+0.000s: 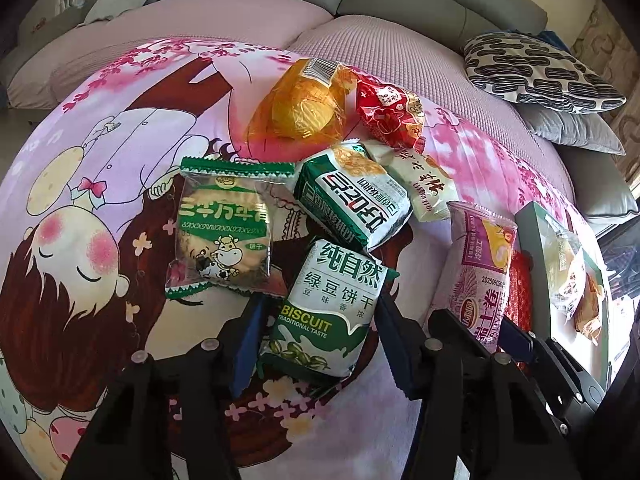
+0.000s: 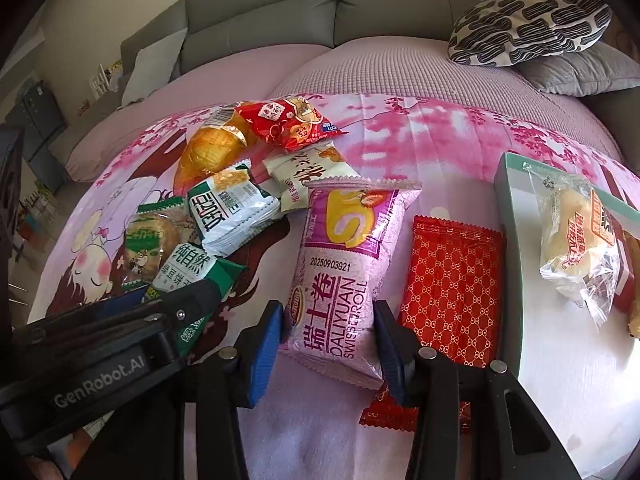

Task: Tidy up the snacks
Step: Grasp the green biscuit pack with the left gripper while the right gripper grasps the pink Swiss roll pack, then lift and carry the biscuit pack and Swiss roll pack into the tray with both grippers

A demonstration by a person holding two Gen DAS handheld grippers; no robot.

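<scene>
— Well, found the Swiss roll pack (image 2: 340, 276)?
— Lay straight ahead between the right tongs (image 2: 326, 354), spread wide, pinching nothing. Long axis along the fingers. Tray (image 2: 510, 240) near on the right.
— And the left tongs (image 1: 320, 344)?
— Spread also, astride the green biscuit pack (image 1: 332, 304), farther from the tray.
— Underneath?
— Pink cartoon cloth (image 2: 400, 148); grey sofa (image 2: 260, 12) and patterned pillow (image 2: 528, 28) behind.
</scene>
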